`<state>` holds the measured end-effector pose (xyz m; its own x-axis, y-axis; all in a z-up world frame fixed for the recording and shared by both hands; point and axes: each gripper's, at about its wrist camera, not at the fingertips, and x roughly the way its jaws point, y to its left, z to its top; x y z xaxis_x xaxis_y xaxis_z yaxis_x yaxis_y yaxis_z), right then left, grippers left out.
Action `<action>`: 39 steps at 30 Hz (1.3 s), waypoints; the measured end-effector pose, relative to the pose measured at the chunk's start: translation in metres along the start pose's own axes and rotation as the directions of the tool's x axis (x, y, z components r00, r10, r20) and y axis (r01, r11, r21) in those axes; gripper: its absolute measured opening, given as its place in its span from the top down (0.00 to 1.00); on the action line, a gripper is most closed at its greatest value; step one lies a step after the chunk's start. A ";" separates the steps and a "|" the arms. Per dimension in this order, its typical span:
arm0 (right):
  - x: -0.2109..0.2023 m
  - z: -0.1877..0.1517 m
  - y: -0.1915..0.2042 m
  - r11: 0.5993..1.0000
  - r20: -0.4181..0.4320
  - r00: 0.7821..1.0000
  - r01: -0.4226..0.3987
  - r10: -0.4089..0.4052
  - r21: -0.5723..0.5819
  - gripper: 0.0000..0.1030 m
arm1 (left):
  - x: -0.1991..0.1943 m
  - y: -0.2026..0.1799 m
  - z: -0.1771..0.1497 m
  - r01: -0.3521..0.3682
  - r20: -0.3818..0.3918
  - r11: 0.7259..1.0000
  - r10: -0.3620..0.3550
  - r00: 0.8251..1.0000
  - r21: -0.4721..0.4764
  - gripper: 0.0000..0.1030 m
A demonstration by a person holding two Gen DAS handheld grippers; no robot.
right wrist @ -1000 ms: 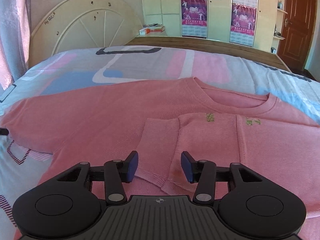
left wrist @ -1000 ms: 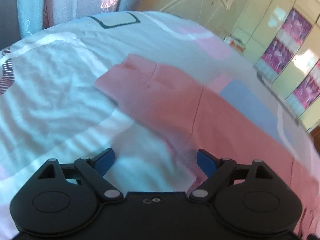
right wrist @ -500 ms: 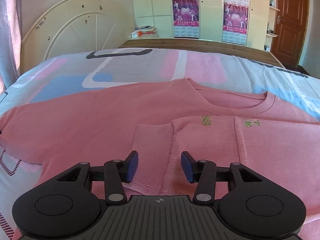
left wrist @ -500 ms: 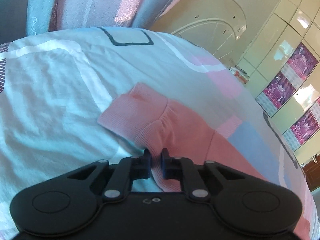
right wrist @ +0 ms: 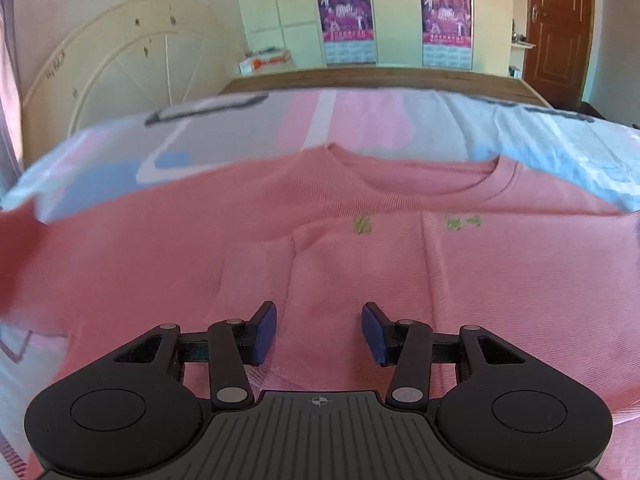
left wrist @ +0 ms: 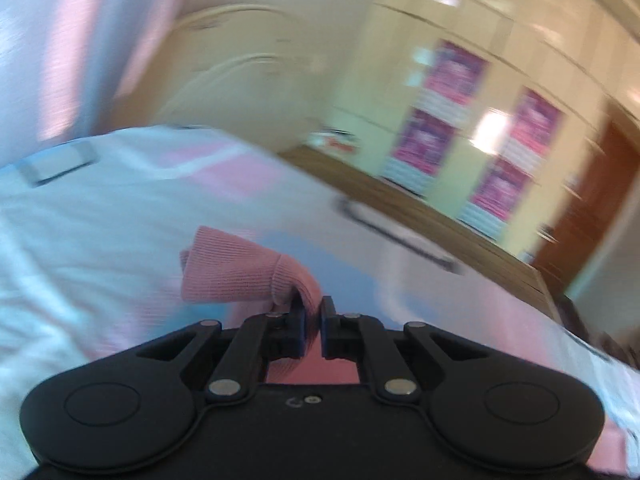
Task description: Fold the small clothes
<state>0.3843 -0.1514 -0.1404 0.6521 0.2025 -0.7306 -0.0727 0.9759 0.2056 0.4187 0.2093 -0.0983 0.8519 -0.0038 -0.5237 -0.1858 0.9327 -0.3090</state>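
Note:
A pink knitted sweater (right wrist: pixel 460 276) lies spread on the bed, neckline away from me, with one sleeve folded across its chest. My left gripper (left wrist: pixel 313 312) is shut on the other sleeve's ribbed cuff (left wrist: pixel 236 270) and holds it lifted above the bedsheet (left wrist: pixel 80 216); that view is blurred by motion. In the right wrist view the raised sleeve (right wrist: pixel 18 248) shows at the far left edge. My right gripper (right wrist: pixel 319 330) hovers low over the sweater's lower front, open, with nothing between its blue pads (right wrist: pixel 266 332).
The patterned sheet (right wrist: pixel 360 120) covers the whole bed. A cream headboard (right wrist: pixel 120 68) stands at the back left, a wooden bed rail (right wrist: pixel 380 78) behind. Wardrobe doors with posters (right wrist: pixel 346 16) and a brown door (right wrist: pixel 560 32) line the far wall.
The left gripper went from open above the sleeve to shut on its cuff, then rose and swung right with it. The right gripper crept slightly forward over the sweater, still open.

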 end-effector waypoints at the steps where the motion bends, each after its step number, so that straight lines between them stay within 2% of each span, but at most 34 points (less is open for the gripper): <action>1: -0.006 0.001 -0.003 1.000 0.013 1.000 -0.006 0.006 0.009 0.54 | -0.002 -0.019 -0.004 0.039 -0.004 0.998 -0.039 0.999 0.039 0.95; 4: -0.023 0.002 -0.014 0.999 0.046 0.999 -0.016 0.015 0.033 0.54 | -0.006 -0.081 -0.023 0.176 -0.044 0.974 -0.172 0.984 0.140 0.95; 8: -0.044 0.002 -0.035 0.997 0.073 0.997 0.002 -0.007 0.073 0.54 | -0.004 -0.161 -0.065 0.335 -0.143 0.907 -0.308 0.941 0.254 0.95; 10: -0.054 0.000 -0.048 0.995 0.079 0.997 0.017 -0.024 0.095 0.54 | 0.003 -0.194 -0.090 0.392 -0.203 0.871 -0.344 0.917 0.296 0.95; 13: -0.066 -0.006 -0.067 0.992 0.076 0.997 0.022 -0.032 0.121 0.54 | 0.015 -0.224 -0.124 0.424 -0.293 0.836 -0.332 0.897 0.348 0.93; 14: -0.069 -0.008 -0.072 0.991 0.073 0.997 0.020 -0.030 0.129 0.54 | 0.018 -0.230 -0.135 0.424 -0.316 0.826 -0.317 0.894 0.372 0.89; 15: -0.071 -0.010 -0.075 0.991 0.071 0.997 0.014 -0.024 0.135 0.54 | 0.019 -0.232 -0.143 0.423 -0.336 0.817 -0.300 0.893 0.393 0.81; 17: -0.076 -0.012 -0.082 0.990 0.071 0.997 0.000 -0.010 0.143 0.54 | 0.020 -0.235 -0.153 0.421 -0.370 0.802 -0.271 0.889 0.423 0.70; 18: -0.077 -0.012 -0.082 0.989 0.073 0.997 -0.008 -0.003 0.146 0.54 | 0.020 -0.232 -0.155 0.422 -0.377 0.802 -0.267 0.887 0.424 0.55; 19: -0.078 -0.012 -0.082 0.989 0.074 0.997 -0.018 0.007 0.149 0.54 | 0.017 -0.227 -0.155 0.417 -0.376 0.801 -0.261 0.889 0.429 0.43; 20: -0.077 -0.011 -0.082 0.988 0.075 0.997 -0.029 0.018 0.150 0.54 | 0.014 -0.222 -0.153 0.397 -0.356 0.803 -0.249 0.901 0.444 0.22; 21: -0.077 -0.010 -0.080 0.988 0.076 0.997 -0.041 0.030 0.150 0.54 | 0.009 -0.216 -0.151 0.372 -0.325 0.806 -0.236 0.916 0.461 0.21; 23: -0.074 -0.008 -0.074 0.989 0.078 0.996 -0.060 0.049 0.136 0.54 | 0.001 -0.204 -0.144 0.358 -0.319 0.812 -0.224 0.921 0.461 0.22; 25: -0.071 -0.003 -0.061 0.991 0.079 0.994 -0.083 0.075 0.104 0.53 | -0.004 -0.188 -0.135 0.329 -0.315 0.840 -0.202 0.928 0.431 0.21; 26: -0.069 -0.002 -0.052 0.993 0.079 0.993 -0.093 0.087 0.079 0.49 | -0.006 -0.178 -0.127 0.309 -0.306 0.856 -0.189 0.933 0.415 0.21; 28: -0.065 0.002 -0.031 0.994 0.083 0.991 -0.110 0.109 0.013 0.39 | -0.008 -0.155 -0.118 0.248 -0.280 0.883 -0.140 0.950 0.399 0.22; 31: -0.056 0.003 0.002 0.987 0.078 0.988 -0.127 0.135 -0.098 0.38 | -0.001 -0.122 -0.102 0.138 -0.250 0.926 -0.049 0.967 0.351 0.22; 34: -0.043 -0.001 0.037 0.970 0.069 0.990 -0.106 0.123 -0.217 0.38 | 0.008 -0.096 -0.089 0.059 -0.245 0.953 0.016 0.969 0.296 0.22; 39: -0.013 -0.014 0.069 0.934 0.044 0.997 -0.046 0.065 -0.354 0.38 | 0.019 -0.076 -0.083 0.010 -0.254 0.964 0.060 0.965 0.265 0.23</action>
<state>0.3607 -0.0852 -0.1261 0.6785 0.2621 -0.6862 -0.3647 0.9311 -0.0049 0.4081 0.1086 -0.1504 0.6868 -0.0397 -0.7258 -0.0410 0.9948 -0.0933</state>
